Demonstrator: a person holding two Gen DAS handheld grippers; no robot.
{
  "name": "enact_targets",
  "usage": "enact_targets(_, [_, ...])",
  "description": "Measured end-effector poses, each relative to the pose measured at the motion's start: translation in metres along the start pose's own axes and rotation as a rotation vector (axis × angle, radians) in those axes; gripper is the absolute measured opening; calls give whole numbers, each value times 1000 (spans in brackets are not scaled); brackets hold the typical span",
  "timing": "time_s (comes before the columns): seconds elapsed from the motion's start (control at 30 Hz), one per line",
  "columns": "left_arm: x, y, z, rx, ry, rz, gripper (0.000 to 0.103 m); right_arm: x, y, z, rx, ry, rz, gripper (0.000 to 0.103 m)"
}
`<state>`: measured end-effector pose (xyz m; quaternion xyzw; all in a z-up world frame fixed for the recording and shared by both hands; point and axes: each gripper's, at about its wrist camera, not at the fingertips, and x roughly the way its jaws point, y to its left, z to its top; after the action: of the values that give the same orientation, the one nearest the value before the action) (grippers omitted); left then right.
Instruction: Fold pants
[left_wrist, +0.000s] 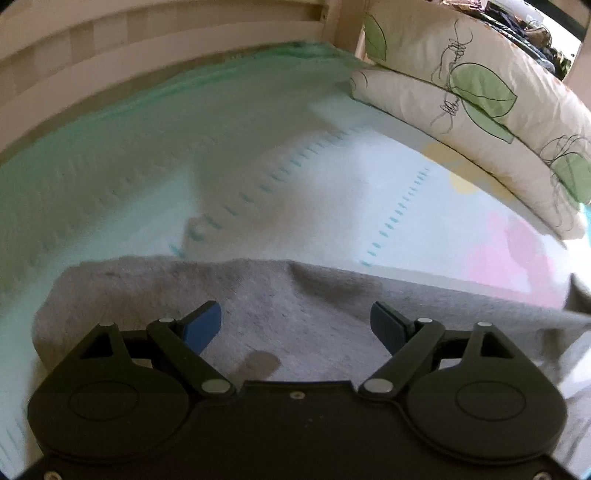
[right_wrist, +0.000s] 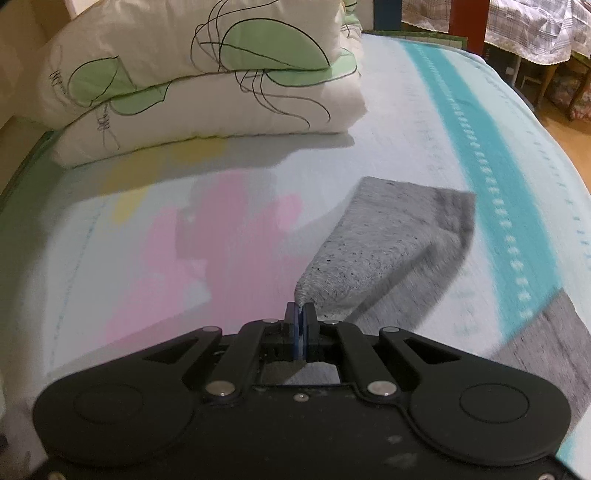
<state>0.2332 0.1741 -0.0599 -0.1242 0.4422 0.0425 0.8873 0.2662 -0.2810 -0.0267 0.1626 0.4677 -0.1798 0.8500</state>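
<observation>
While right claw (right_wrist: 300, 314) pinches grey pants (right_wrist: 388, 243) edge, left claw (left_wrist: 295, 325) gapes wide, empty.

A: How does the left gripper (left_wrist: 295, 325) stand?

B: Tilted steeply downward, its jaws spread wide. The blue pads (left_wrist: 203, 326) sit well apart, and nothing is pinched between them; grey cloth lies below and ahead of them.

A: And the right gripper (right_wrist: 300, 317)?

B: Also pitched steeply down, with its jaws pressed together. The blue pads (right_wrist: 293, 332) meet, clamping a corner of the grey pants (right_wrist: 384, 243), which stretch away ahead and to the right of the fingertips.
</observation>
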Motion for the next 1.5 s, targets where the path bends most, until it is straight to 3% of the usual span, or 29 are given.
enact_targets(0.1, [4, -4, 10, -18, 65, -59, 88, -2, -7, -10, -9, 5, 11, 2])
enact_targets(0.27, [24, -17, 32, -17, 126, -61, 88, -5, -14, -20, -10, -6, 33, 2])
enact_targets(0.43, [51, -30, 46, -46, 217, -118, 87, -6, -18, -23, -23, -25, 55, 2])
enact_targets(0.7, [100, -52, 49, -2, 331, -6, 86, -8, -25, -29, -27, -32, 89, 2])
enact_targets(0.8, [114, -50, 47, -14, 356, 44, 65, -7, -29, -31, -20, -28, 99, 2])
enact_targets(0.87, [118, -45, 44, -77, 368, 20, 39, -7, -30, -33, -19, -25, 103, 2])
enact_targets(0.9, [116, -41, 42, -116, 373, -2, 16, -7, -31, -34, -17, -24, 106, 2])
enact_targets(0.97, [98, -36, 37, -153, 324, -23, 13, -10, -33, -35, -10, -26, 110, 2])
enact_targets(1.1, [32, -33, 20, -100, 182, -50, 10, -31, -40, -36, -20, -67, 119, 2])
enact_targets(1.27, [-52, -9, -26, -88, 57, -112, 9, -73, -65, -50, 2, -134, 134, 2])
enact_targets(1.5, [-101, 7, -96, -93, -12, -131, 9, -105, -107, -95, 54, -124, 158, 2])
